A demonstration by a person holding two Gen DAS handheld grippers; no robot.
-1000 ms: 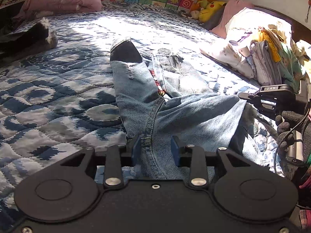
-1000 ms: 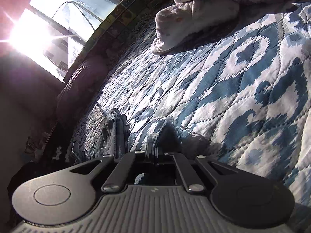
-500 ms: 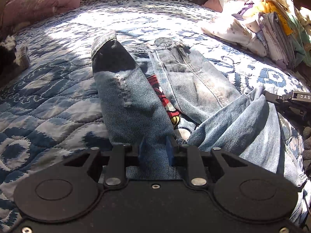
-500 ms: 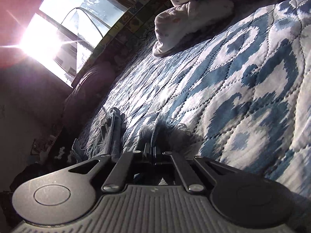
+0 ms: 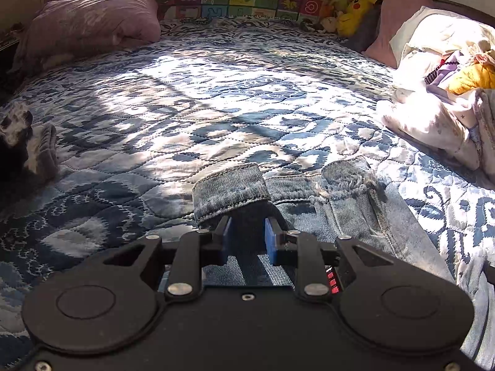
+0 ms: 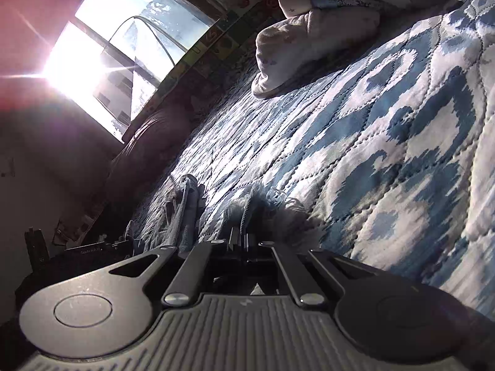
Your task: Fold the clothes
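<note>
Jeans (image 5: 337, 204) lie flat on the quilted bed (image 5: 216, 117), near its front edge, leg hems pointing toward the headboard. Left gripper (image 5: 247, 236) sits over the cuffed hem (image 5: 229, 190), blue pads (image 5: 269, 241) apart, denim between them but not pinched. Right gripper (image 6: 246, 236) is pressed together on the frayed hem (image 6: 263, 204) of the other leg, low to the quilt. To do this well: close the left on both cuff layers, lift both hems level, keep legs aligned. Clothes pile (image 5: 445, 105) at the right edge stays clear.
</note>
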